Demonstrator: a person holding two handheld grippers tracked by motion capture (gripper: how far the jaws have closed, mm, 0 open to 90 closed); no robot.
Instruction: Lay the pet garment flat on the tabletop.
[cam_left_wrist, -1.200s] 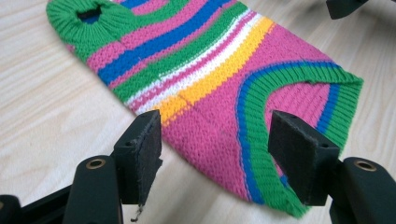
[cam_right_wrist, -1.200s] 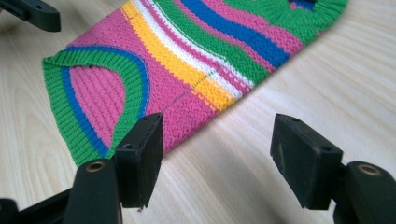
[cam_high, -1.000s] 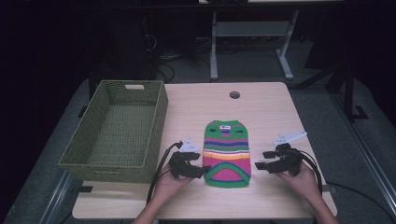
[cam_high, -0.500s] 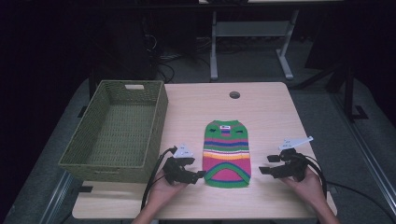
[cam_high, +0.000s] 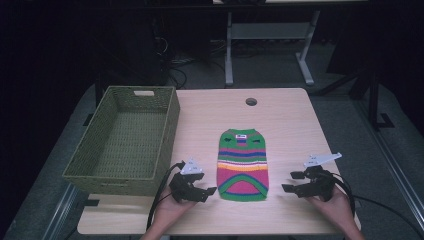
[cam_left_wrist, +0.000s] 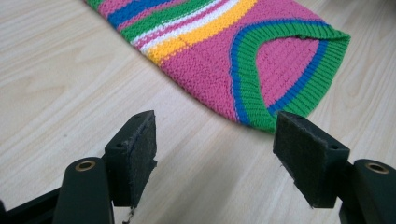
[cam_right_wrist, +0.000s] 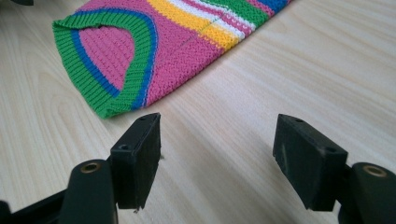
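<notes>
Both pairs of jaws stand wide apart and hold nothing. The left gripper (cam_high: 200, 191) sits low over the table (cam_high: 280, 115), pointing at the near left corner of the striped knitted sweater (cam_high: 243, 165), just beside its green hem. The right gripper (cam_high: 296, 183) mirrors it, a little farther from the near right corner. The sweater lies flat mid-table. A green woven basket (cam_high: 127, 172) stands at the left.
</notes>
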